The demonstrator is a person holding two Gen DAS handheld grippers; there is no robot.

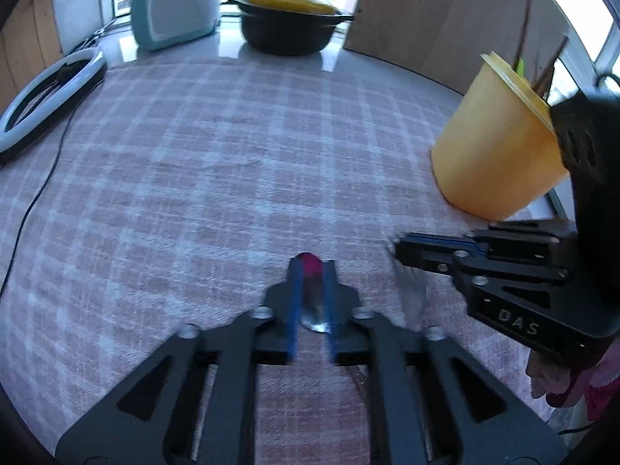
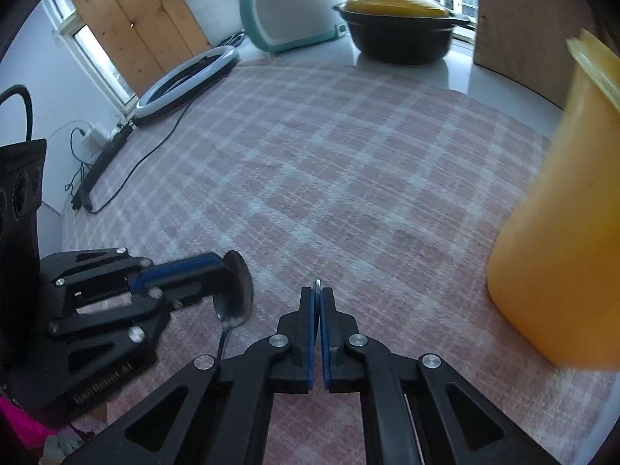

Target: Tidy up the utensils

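Far left on the plaid tablecloth (image 2: 348, 162) lies a ring light (image 2: 186, 81) with its cable trailing toward the table edge; behind it stand a white cutting board (image 2: 205, 7) and a teal-and-white appliance (image 2: 290, 11), then a black pot with a yellow lid (image 2: 399, 19) near the window. Nearer the front, the left gripper (image 1: 313, 271) has a metal spoon (image 2: 236, 294) between its blue pads — in the right wrist view the bowl stands out past the fingertips and the thin handle runs down toward the bottom of that picture. The left wrist view shows the jaws parted with the spoon lying in the gap between them, a blurred pink patch at its far end; whether the pads actually press on it I cannot tell. Beside it to the right, the right gripper (image 2: 318, 290) is clenched, its blue pads together on a thin grey tip that pokes out above them — what that sliver belongs to is not clear. Furthest right stands the yellow cup (image 1: 500, 147), upright on the cloth, with dark chopsticks (image 1: 523, 35) and something green sticking out of its top, just behind the right gripper in the left wrist view.
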